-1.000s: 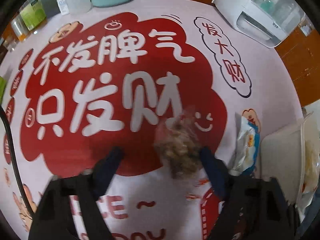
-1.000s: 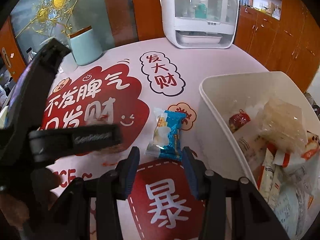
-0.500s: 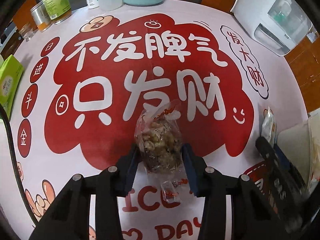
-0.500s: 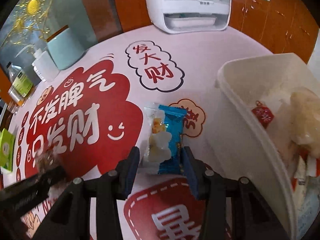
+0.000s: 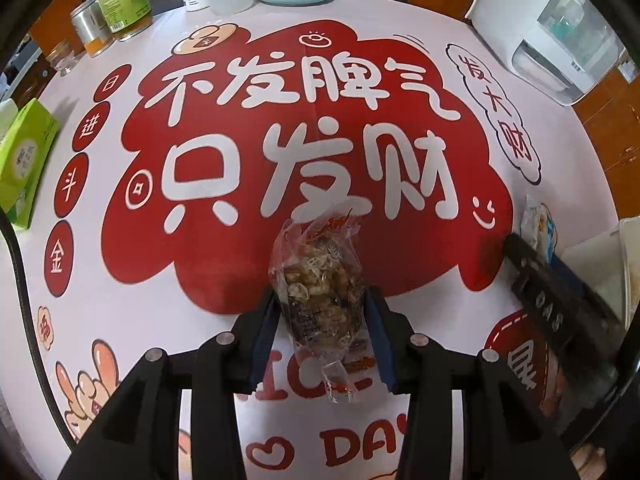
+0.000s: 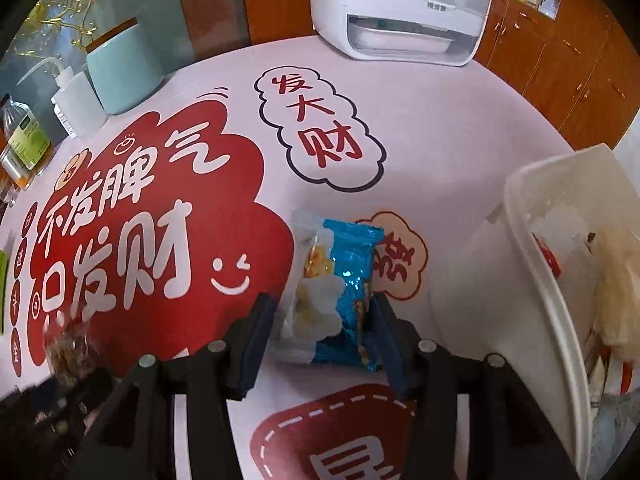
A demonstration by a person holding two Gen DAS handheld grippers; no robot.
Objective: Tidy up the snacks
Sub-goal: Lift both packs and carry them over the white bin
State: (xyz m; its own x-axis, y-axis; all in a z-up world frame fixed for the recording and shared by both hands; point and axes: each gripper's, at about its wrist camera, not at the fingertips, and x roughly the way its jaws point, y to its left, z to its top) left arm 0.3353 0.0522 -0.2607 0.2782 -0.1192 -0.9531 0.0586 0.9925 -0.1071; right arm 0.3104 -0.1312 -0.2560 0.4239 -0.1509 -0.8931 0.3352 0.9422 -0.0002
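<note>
My left gripper (image 5: 320, 312) is shut on a clear packet of brown nutty snack (image 5: 320, 292), held just above the red and pink tablecloth. My right gripper (image 6: 320, 320) has its jaws on both sides of a blue and white snack packet (image 6: 334, 284) that lies on the cloth; the pads touch its edges. The white plastic bin (image 6: 532, 280) with several snacks in it stands just right of that packet. In the left wrist view the right gripper's dark body (image 5: 560, 304) and the blue packet (image 5: 538, 228) show at the right edge.
A white appliance (image 6: 400, 8) stands at the table's back. A teal canister (image 6: 124, 72), a white squeeze bottle (image 6: 78, 104) and jars (image 5: 120, 4) line the far left. A green box (image 5: 24, 160) sits at the left edge. Wooden cabinets lie behind.
My left gripper closed on the nut packet and drew it back over the cloth. My right gripper moved forward and down until the blue packet sat between its jaws.
</note>
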